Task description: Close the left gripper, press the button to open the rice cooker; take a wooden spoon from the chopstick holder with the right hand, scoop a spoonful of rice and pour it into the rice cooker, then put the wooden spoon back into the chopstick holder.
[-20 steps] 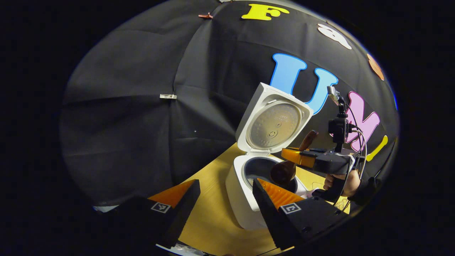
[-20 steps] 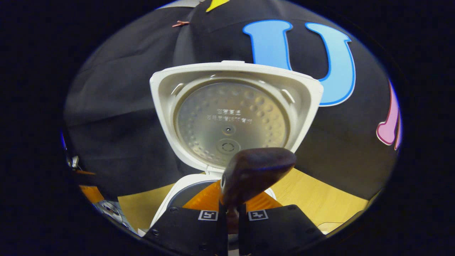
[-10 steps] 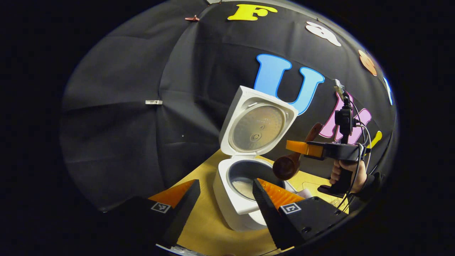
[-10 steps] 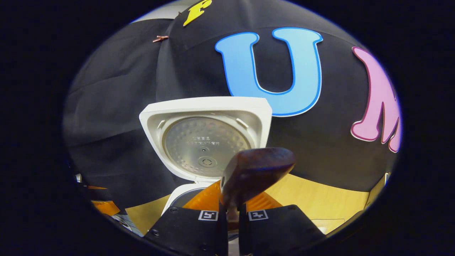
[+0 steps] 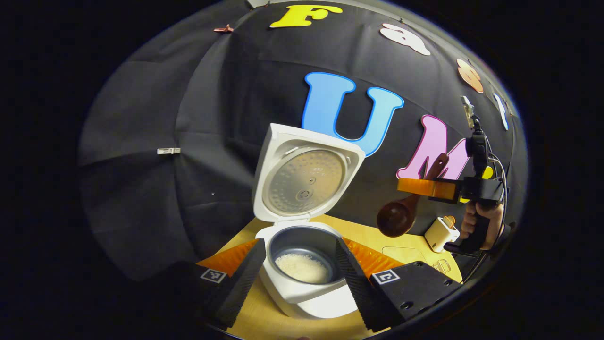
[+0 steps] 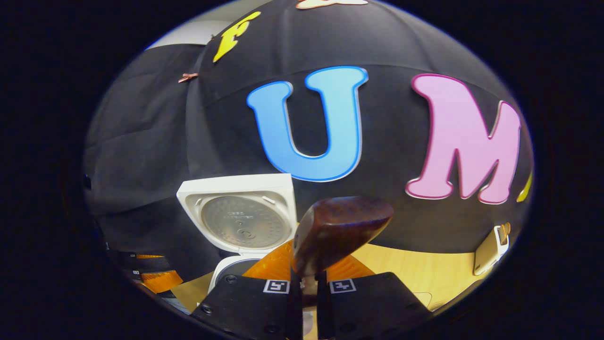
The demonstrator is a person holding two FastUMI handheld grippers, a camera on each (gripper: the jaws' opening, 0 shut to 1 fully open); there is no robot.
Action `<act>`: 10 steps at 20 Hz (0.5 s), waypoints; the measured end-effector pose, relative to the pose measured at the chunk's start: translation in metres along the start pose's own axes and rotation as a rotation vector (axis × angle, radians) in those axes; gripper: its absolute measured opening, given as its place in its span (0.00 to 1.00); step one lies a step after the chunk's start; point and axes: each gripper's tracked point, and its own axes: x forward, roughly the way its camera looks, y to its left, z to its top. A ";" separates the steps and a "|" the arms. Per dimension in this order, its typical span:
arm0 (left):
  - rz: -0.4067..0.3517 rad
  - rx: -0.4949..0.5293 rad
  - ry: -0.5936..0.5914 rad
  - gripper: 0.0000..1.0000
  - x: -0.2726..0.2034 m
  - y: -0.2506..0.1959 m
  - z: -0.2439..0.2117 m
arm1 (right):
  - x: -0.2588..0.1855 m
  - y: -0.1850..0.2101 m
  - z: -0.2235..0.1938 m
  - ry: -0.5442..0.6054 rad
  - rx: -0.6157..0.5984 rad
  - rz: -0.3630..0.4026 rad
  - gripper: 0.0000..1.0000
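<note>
**Carrying the spoon away from the cooker**

Holding the spoon (image 6: 342, 226) clamped between its two fingers, your right gripper (image 6: 306, 276) now sits well right of the cooker (image 5: 302, 264); in the left gripper view the spoon's bowl (image 5: 396, 218) hangs in the air, tipped down, clear of the pot. A second ago that bowl was over the pot's mouth. In the right gripper view the lid (image 6: 240, 215) has shrunk and slid left, and the holder (image 6: 490, 248) has come in at the right edge.

Rice (image 5: 302, 267) lies in the pot; lid stands upright, open. I judge the pour done, and only the return of the spoon is left.

The holder (image 5: 441, 232) stands on the table (image 5: 368, 233), just below and right of the spoon. Your left gripper (image 5: 299, 274) idles with fingers apart, framing the cooker, holding nothing.

Next, to my reading: bring the handle upright over the holder before releasing. Whether the spoon is fully empty cannot be told.
</note>
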 end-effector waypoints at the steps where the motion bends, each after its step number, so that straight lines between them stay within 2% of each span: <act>1: -0.012 0.008 0.001 0.96 0.004 -0.008 0.003 | -0.007 -0.016 0.003 -0.008 0.017 -0.025 0.16; 6: -0.057 0.072 0.006 0.96 0.017 -0.045 0.004 | -0.050 -0.112 0.008 -0.044 0.078 -0.174 0.16; 9: -0.083 0.064 0.026 0.96 0.023 -0.068 0.003 | -0.081 -0.175 0.001 -0.044 0.126 -0.271 0.15; 10: -0.087 0.063 0.028 0.92 0.025 -0.075 0.002 | -0.091 -0.196 -0.001 -0.044 0.136 -0.305 0.16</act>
